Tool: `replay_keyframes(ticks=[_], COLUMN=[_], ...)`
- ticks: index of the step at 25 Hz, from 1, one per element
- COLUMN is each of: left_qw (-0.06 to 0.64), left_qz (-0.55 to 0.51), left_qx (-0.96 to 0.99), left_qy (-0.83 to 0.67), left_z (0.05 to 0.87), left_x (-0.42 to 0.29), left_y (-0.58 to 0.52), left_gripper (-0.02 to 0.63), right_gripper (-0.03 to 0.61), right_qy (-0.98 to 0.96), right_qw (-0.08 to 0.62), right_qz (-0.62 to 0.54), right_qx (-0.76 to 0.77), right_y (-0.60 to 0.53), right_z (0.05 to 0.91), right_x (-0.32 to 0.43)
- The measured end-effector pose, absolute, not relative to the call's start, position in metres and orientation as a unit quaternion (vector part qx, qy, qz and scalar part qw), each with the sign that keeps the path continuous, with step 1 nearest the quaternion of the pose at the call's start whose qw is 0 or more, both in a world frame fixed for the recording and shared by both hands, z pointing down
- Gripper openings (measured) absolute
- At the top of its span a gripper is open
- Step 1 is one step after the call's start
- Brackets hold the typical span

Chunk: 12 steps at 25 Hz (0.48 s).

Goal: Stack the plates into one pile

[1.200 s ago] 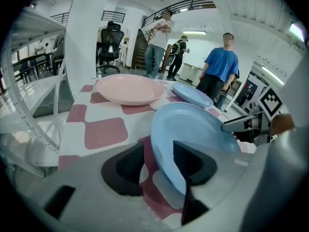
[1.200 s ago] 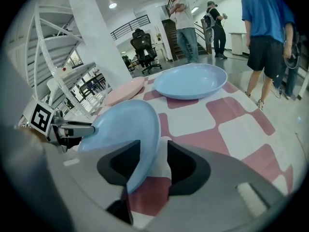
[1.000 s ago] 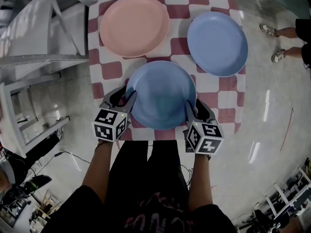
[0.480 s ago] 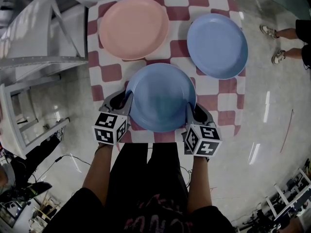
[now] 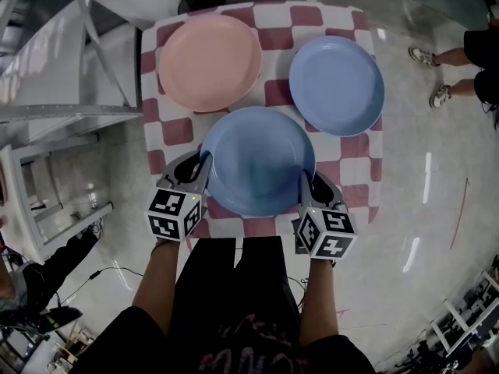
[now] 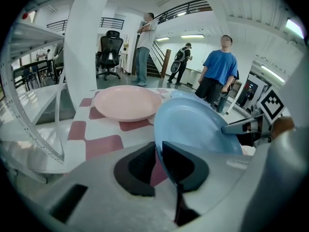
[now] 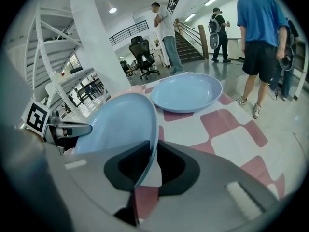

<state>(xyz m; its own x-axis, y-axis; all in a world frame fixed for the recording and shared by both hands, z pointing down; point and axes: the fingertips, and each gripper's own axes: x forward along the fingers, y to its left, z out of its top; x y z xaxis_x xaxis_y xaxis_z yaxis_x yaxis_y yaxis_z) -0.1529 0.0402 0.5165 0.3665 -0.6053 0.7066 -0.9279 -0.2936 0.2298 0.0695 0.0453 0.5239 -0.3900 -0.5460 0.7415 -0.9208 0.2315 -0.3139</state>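
A blue plate (image 5: 257, 160) is held at the near edge of the red-and-white checked table (image 5: 178, 129), lifted slightly. My left gripper (image 5: 201, 170) is shut on its left rim and my right gripper (image 5: 306, 181) on its right rim. Both pairs of jaws have just been closing, with the rim between them. The left gripper view shows the pads (image 6: 140, 166) pinching this plate (image 6: 198, 124); the right gripper view shows the same on its side (image 7: 120, 124). A pink plate (image 5: 210, 61) lies at the far left and a second blue plate (image 5: 337, 84) at the far right.
White metal shelving (image 5: 62, 92) stands close to the table's left side. A person's feet (image 5: 433, 76) are on the floor at the right. Several people (image 6: 219, 76) stand beyond the table.
Both grippers' jaws have narrowed from wide apart onto the near blue plate's rim. The plate has come up a little off the table with them.
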Motion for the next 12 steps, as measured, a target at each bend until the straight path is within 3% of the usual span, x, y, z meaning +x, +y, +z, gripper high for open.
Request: replay_keyframes(ticks=[12], left_qw=[0.288], left_qz=[0.249], left_qx=[0.790], left_qy=[-0.480], left_z=[0.492], left_x=[-0.112], left_y=[-0.003], left_gripper=[0.041], right_gripper=[0.060], right_qy=[-0.733], right_qw=[0.221], right_qz=[0.368], right_qx=[0.528], right_y=[0.021], right_z=[0.501], right_x=[0.110])
